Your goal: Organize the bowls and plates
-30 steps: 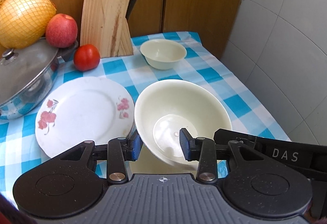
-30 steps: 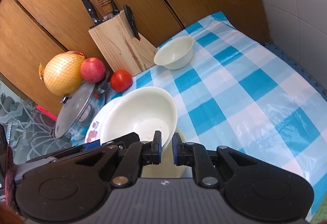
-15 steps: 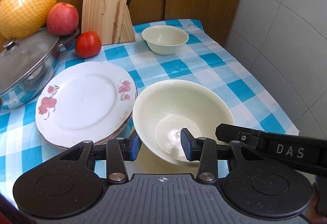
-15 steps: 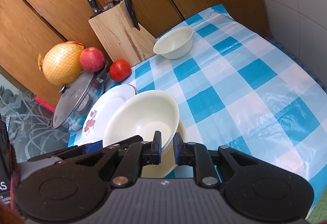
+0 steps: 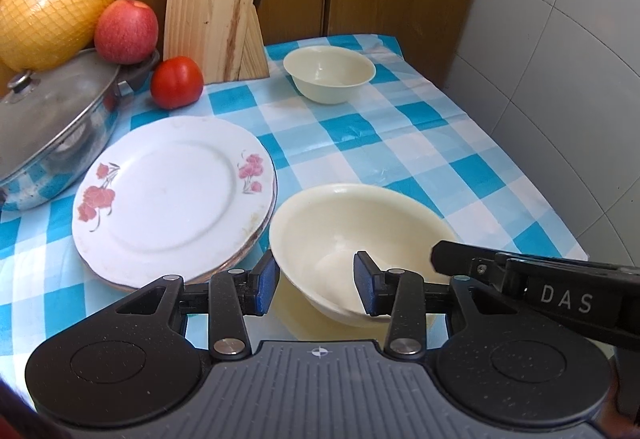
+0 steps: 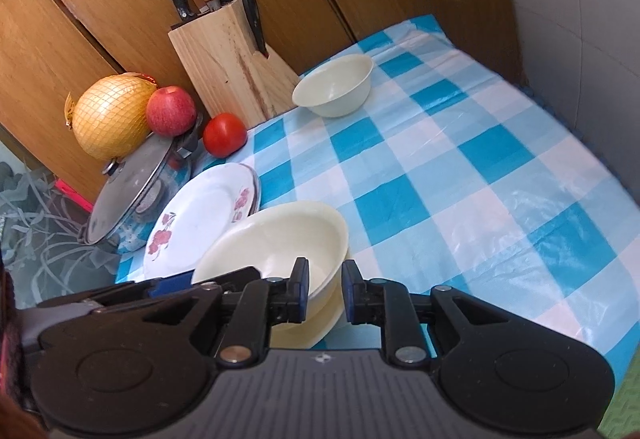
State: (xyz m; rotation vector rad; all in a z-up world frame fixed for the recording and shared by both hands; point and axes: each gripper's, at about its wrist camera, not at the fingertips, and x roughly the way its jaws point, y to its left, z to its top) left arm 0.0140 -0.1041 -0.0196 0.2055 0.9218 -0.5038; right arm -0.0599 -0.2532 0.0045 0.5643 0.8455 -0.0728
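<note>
Bowl point(image 6: 276, 239) rim — between right claw point(image 6: 325, 291) pads

lower dish point(image 5: 304, 319) under big bowl point(image 5: 360, 231) mostly hidden.

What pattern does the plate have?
White plate with pink-red flowers on the rim; clearest in the left wrist view.

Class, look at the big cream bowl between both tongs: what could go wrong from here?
The right tongs have just been opening with the rim of the big bowl between them; it looks askew on the lower bowl and may slide.
Withdrawing, the left tongs could snag that rim.
</note>
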